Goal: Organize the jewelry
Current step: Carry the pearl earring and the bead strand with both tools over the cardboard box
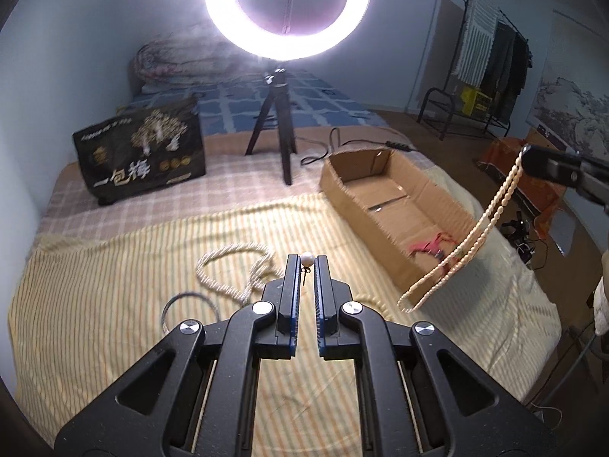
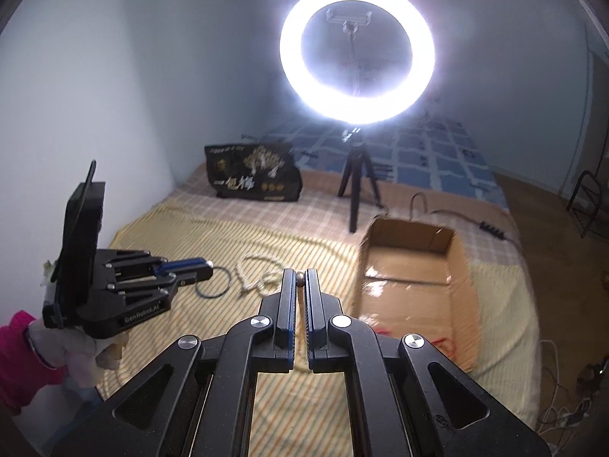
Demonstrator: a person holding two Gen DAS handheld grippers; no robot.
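My left gripper [image 1: 306, 263] is shut on a pearl earring [image 1: 306, 258], held above the striped bedspread; it also shows in the right wrist view [image 2: 207, 265]. My right gripper [image 2: 300, 278] is shut on a cream bead necklace [image 1: 460, 245], which hangs in a long loop from its tip [image 1: 527, 154] beside the cardboard box [image 1: 344, 186]. One bead [image 2: 300, 278] shows between the fingertips. A pink item [image 1: 434, 245] lies inside the box. A thick pearl rope necklace [image 1: 236, 270] and a thin bangle [image 1: 188, 310] lie on the bedspread ahead of the left gripper.
A ring light on a small black tripod [image 1: 279, 129] stands mid-bed, its cable [image 1: 342, 144] running behind the box. A black printed bag [image 1: 142, 148] stands at the back left. A folded quilt [image 1: 179, 63] lies at the far end. A clothes rack [image 1: 491, 61] stands right.
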